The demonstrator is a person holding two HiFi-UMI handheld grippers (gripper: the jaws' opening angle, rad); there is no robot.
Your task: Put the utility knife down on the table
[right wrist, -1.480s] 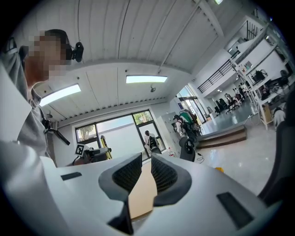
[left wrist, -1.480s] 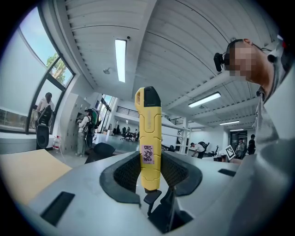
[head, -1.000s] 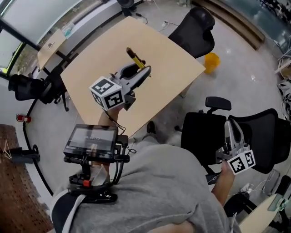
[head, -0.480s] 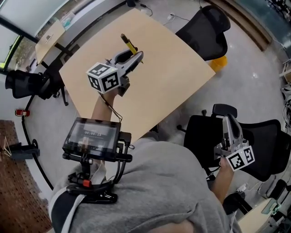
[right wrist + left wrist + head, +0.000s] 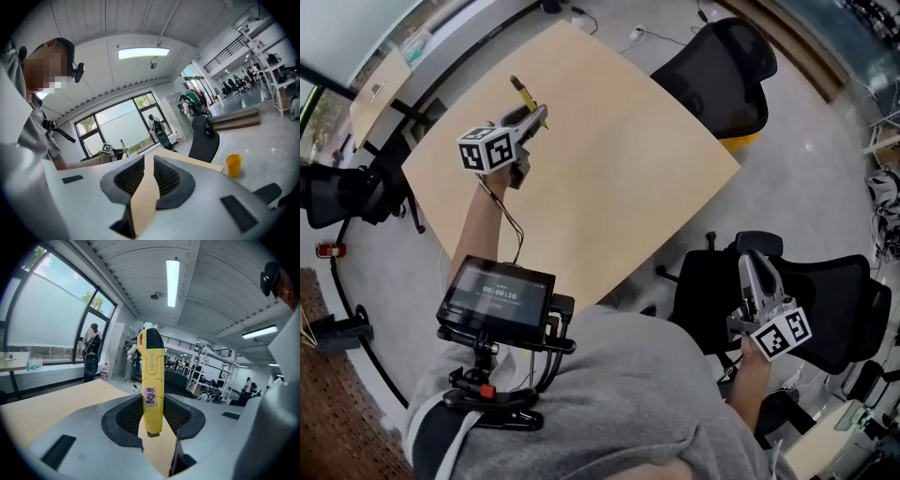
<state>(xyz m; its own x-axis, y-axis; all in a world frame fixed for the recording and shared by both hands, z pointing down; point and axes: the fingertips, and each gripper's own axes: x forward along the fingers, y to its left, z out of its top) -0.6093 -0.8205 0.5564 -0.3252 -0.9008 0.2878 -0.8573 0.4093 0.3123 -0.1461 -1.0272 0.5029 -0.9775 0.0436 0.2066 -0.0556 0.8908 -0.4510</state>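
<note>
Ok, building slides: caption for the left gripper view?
Left gripper shut on a yellow utility knife, held over the tan table.

Black chair (image 5: pixel 727 66) with yellow bin (image 5: pixel 233 165) just beside; second chair (image 5: pixel 834 300) nearer; lit screen (image 5: pixel 497 295) below.

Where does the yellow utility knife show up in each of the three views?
Head view: utility knife upper left, jutting from the left tool, above the table.
Left gripper view: knife at centre, clamped upright; table lower left.
Right gripper view: knife tiny, left of centre; table right of it.
Shared landmark: the tan table.
</note>
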